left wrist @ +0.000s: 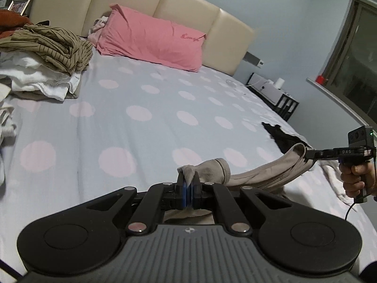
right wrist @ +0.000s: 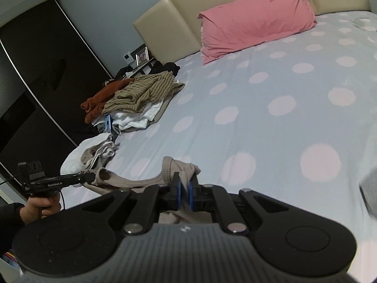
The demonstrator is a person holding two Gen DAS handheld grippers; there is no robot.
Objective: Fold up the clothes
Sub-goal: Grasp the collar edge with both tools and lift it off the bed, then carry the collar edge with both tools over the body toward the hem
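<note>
- The left gripper (left wrist: 188, 184), at the lower centre of its own view, is clamped on one end of a beige, soft cotton garment (left wrist: 259, 174); the right gripper (right wrist: 185, 188) is clamped on the other end.
- The garment hangs slack between them above the grey bed sheet with pale pink dots (left wrist: 141, 129), bunched at both grips.
- Judged best: draw the two ends apart until the edge is taut, then lay it flat on the bare sheet, well apart from the heap of striped olive and white clothes (left wrist: 47, 56) at upper left.
</note>
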